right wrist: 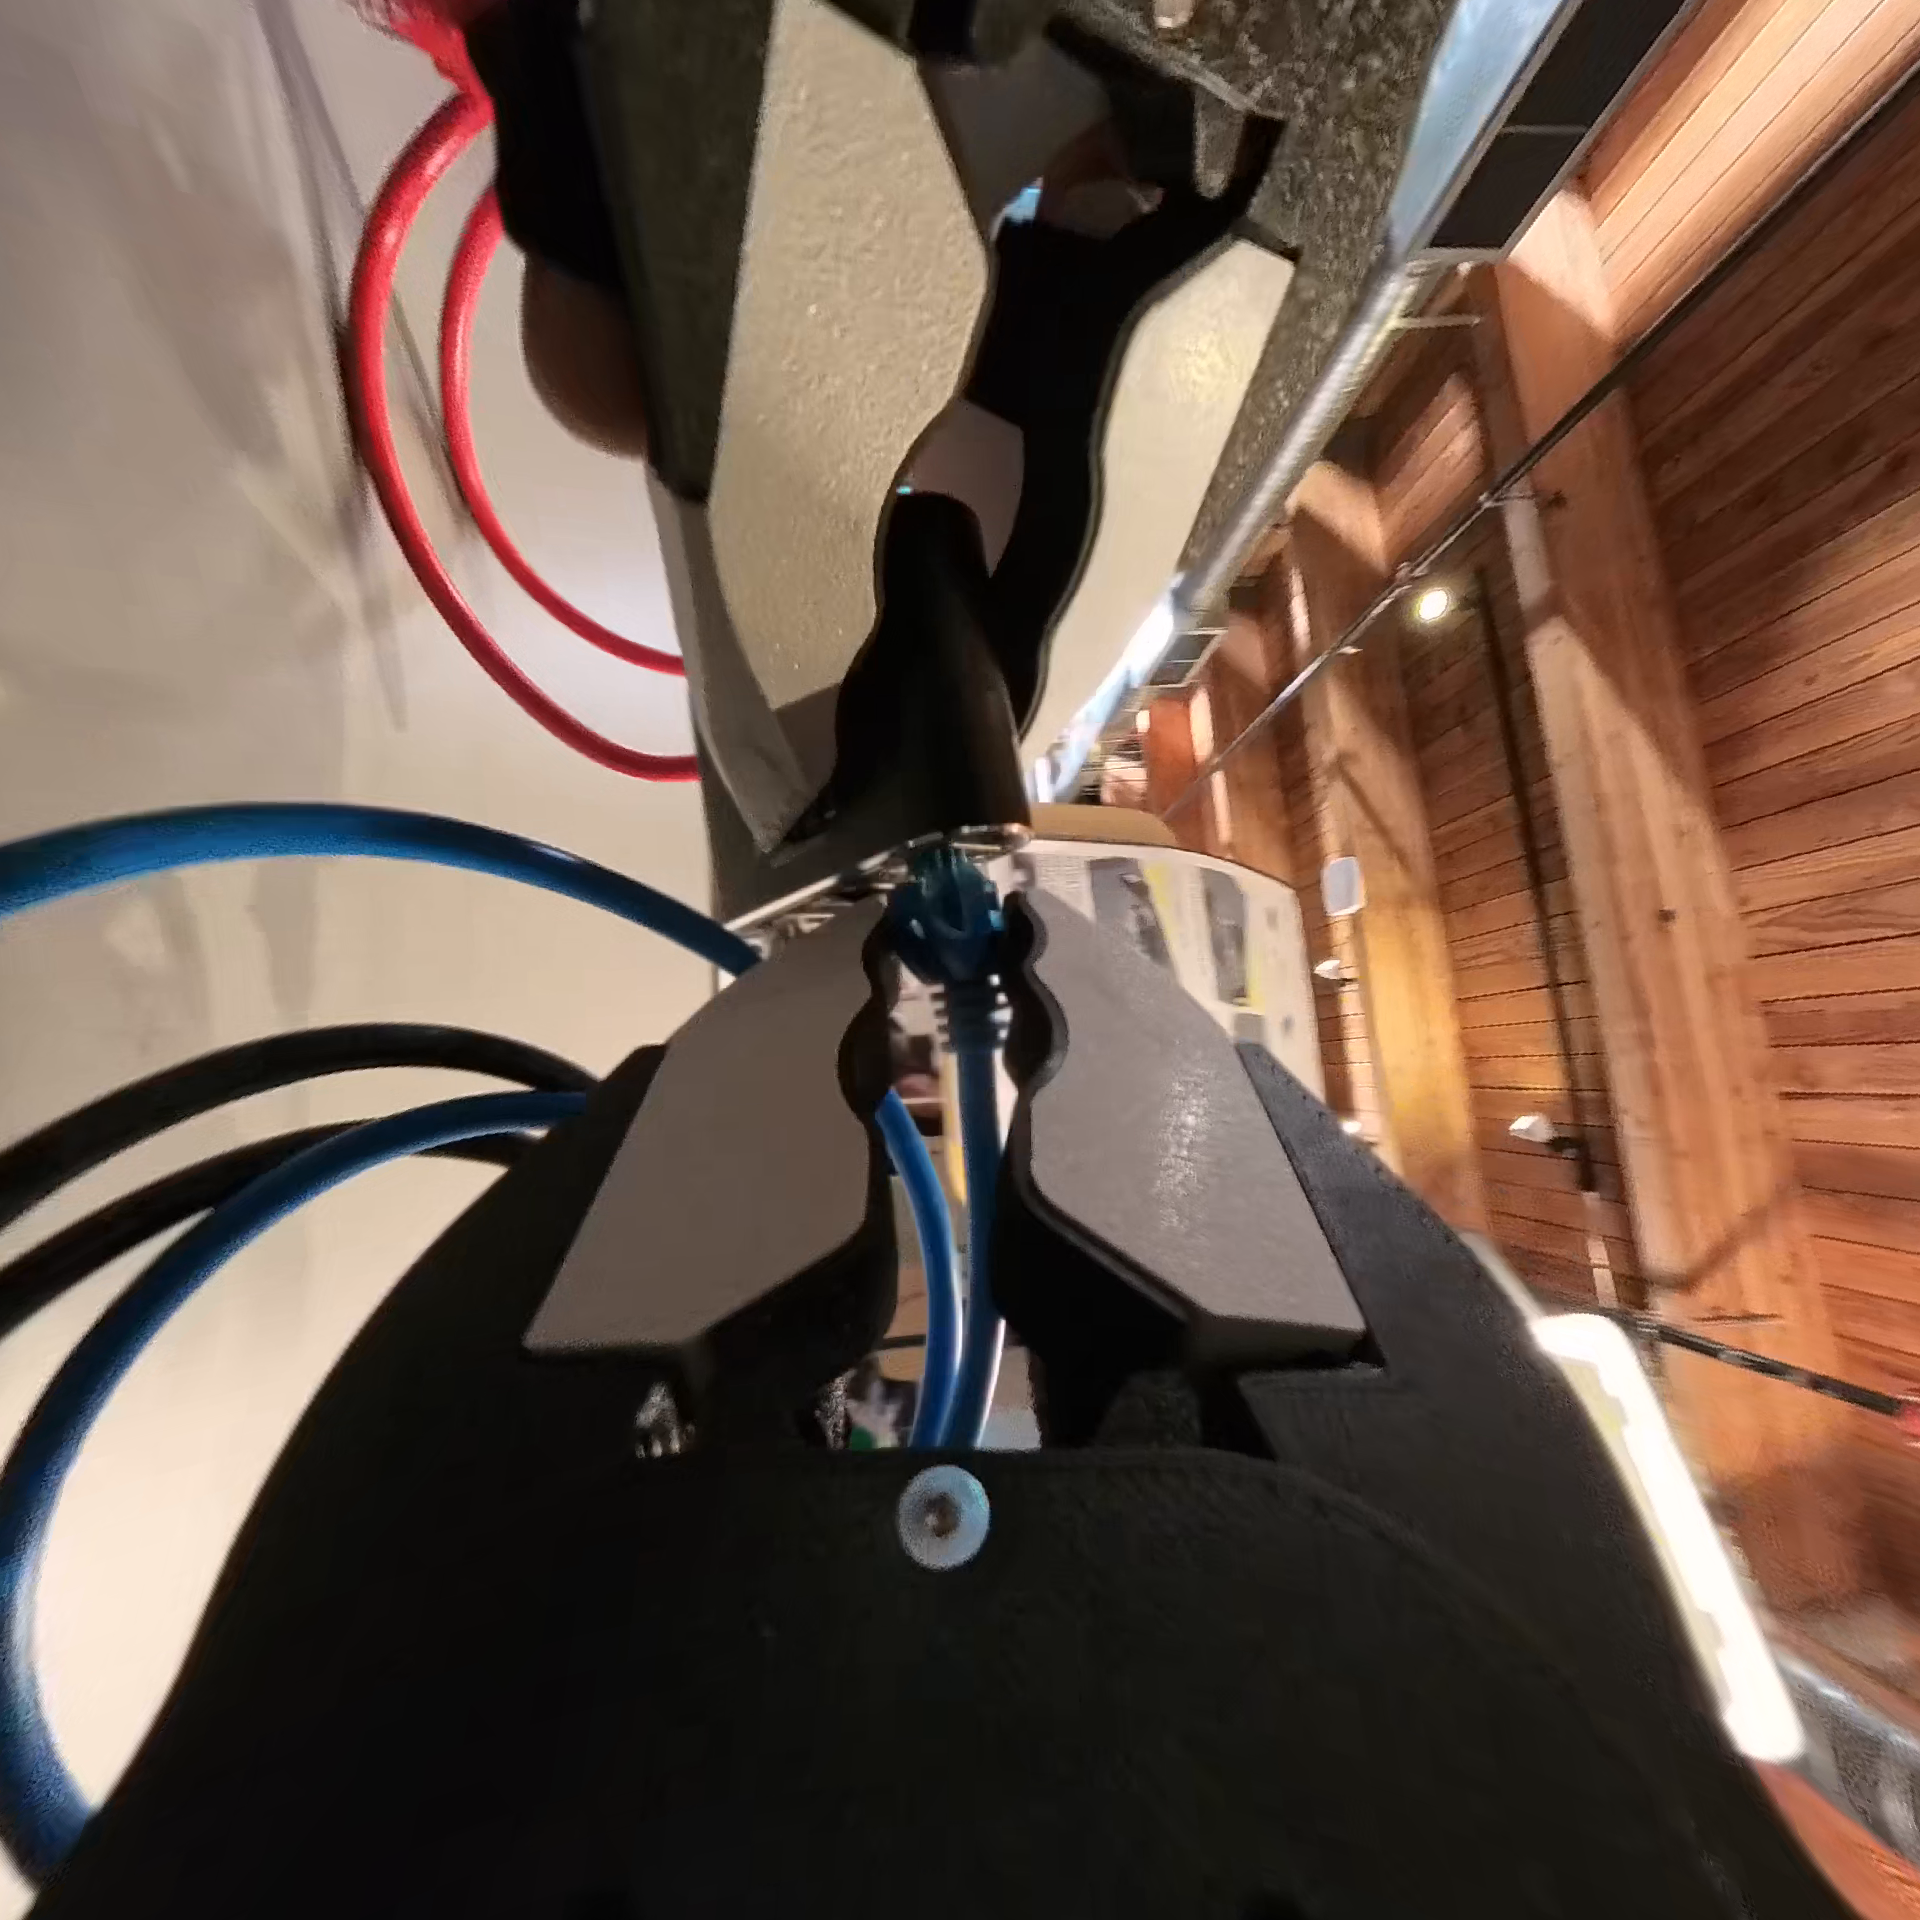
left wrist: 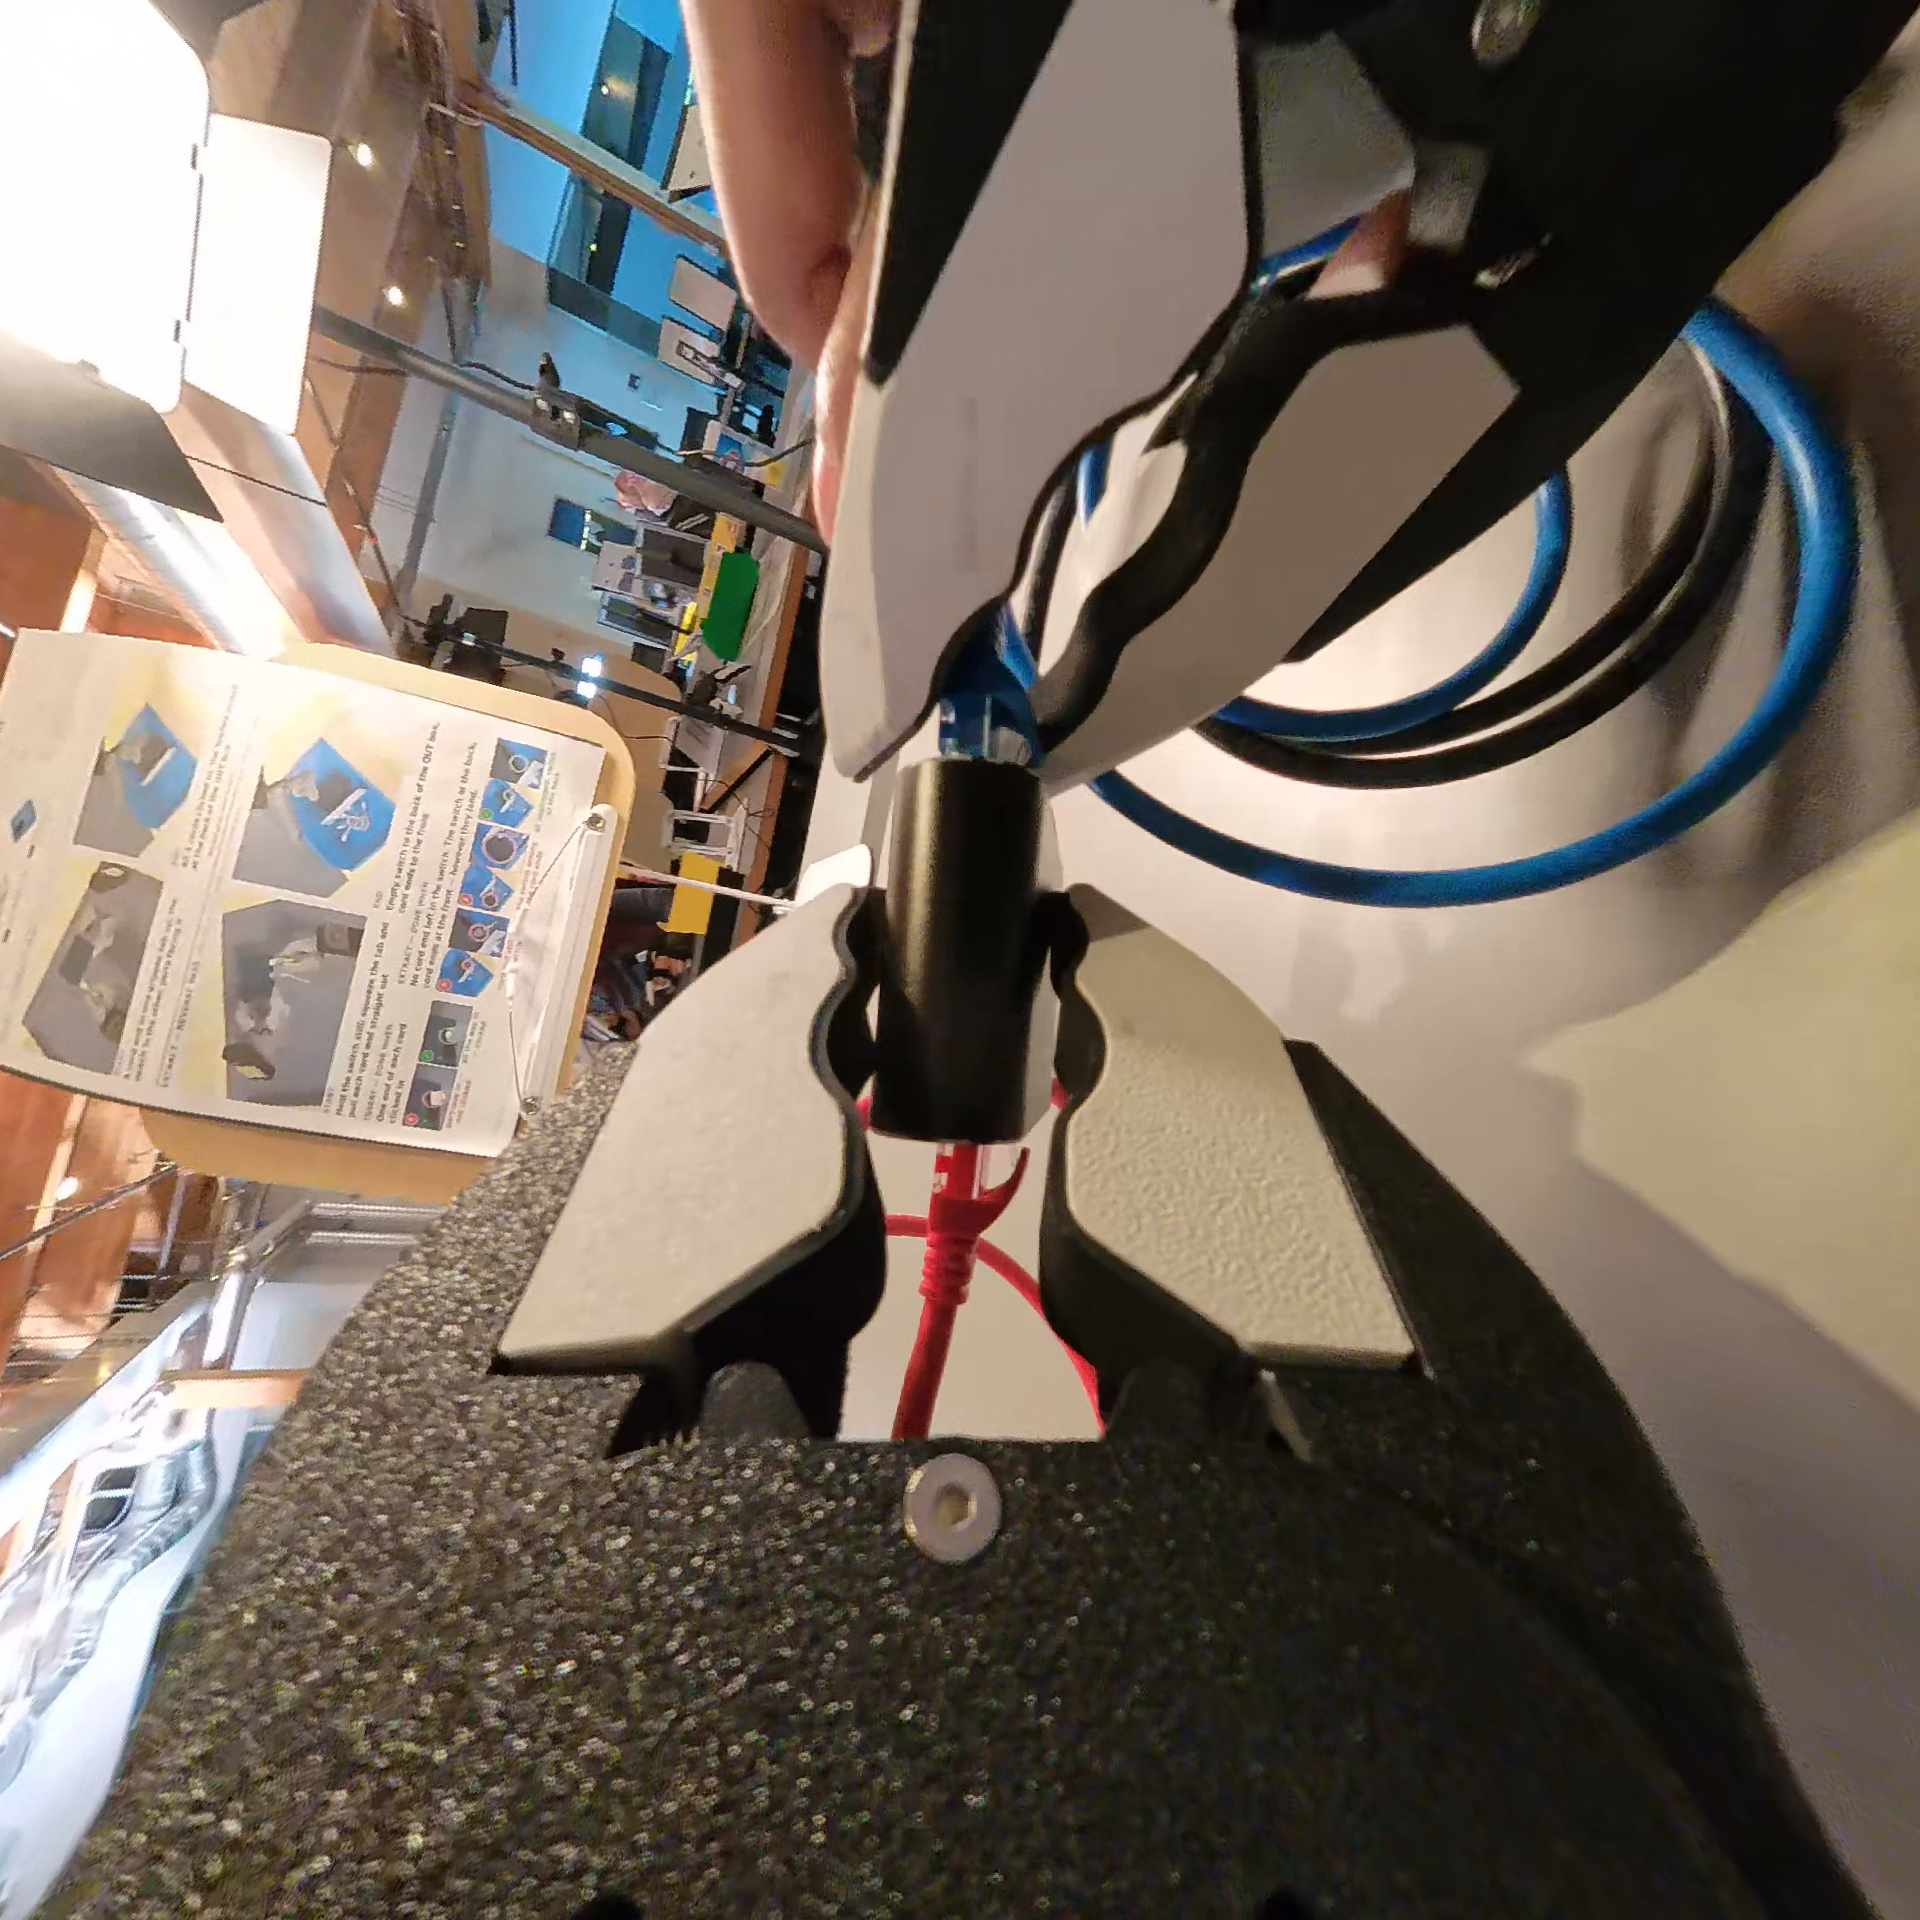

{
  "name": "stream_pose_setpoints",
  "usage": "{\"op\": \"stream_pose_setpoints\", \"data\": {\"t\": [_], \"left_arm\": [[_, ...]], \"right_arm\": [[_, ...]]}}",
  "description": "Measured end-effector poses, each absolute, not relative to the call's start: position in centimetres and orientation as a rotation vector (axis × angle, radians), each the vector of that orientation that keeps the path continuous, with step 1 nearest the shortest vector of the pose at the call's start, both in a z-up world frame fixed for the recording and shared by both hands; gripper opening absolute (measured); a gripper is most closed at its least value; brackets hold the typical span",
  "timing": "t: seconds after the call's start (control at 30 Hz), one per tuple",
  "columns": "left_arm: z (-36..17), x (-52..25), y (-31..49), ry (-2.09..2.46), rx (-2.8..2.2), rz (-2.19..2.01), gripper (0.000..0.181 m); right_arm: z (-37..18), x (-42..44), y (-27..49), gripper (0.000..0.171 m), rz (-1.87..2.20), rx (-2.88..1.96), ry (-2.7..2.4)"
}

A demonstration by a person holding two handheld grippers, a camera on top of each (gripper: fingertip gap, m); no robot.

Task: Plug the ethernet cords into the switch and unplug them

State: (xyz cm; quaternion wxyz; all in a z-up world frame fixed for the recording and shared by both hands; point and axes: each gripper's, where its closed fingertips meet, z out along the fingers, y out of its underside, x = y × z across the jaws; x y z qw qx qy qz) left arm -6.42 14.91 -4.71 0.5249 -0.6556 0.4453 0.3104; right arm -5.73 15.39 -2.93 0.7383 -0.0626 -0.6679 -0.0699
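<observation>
Left wrist view: my left gripper [left wrist: 961,997] is clenched on the switch [left wrist: 958,956], a small black body held between my two fingertips and pointing straight ahead along the fingers. A red cord [left wrist: 940,1288] runs back between my fingers, its plug seated in the near end of the switch. Directly ahead, my right gripper [left wrist: 982,717] faces mine and grasps the blue cord [left wrist: 1621,831] at its plug, which meets the far end of the switch; whether that plug is fully seated I cannot tell. Beyond it the blue cord loops over the white table [left wrist: 1403,987] beside a black cord [left wrist: 1475,758]. Off to my left stands a clipboard [left wrist: 312,894] with a printed sheet. Right wrist view: my right gripper [right wrist: 951,961] is closed around the blue plug [right wrist: 951,925], the blue cord [right wrist: 312,842] trailing back between the fingers and looping to the left. Just ahead, the switch [right wrist: 935,675] sits in the left gripper [right wrist: 914,727], with the red cord [right wrist: 416,499] looping beyond, to the left.
</observation>
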Motion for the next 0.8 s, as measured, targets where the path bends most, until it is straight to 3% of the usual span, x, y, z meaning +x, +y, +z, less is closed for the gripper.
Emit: {"op": "stream_pose_setpoints", "data": {"t": [0.43, 0.8], "left_arm": [[-3.8, -7.1, 15.7, 0.993, -1.487, 0.853, 0.027], [-4.1, -6.7, 15.7, 1.014, -1.474, 0.847, 0.027]], "right_arm": [[-2.6, -4.2, 15.3, 0.028, 0.089, -0.257, -1.563], [-2.6, -4.4, 14.7, 0.021, 0.041, -0.213, -1.552]]}}
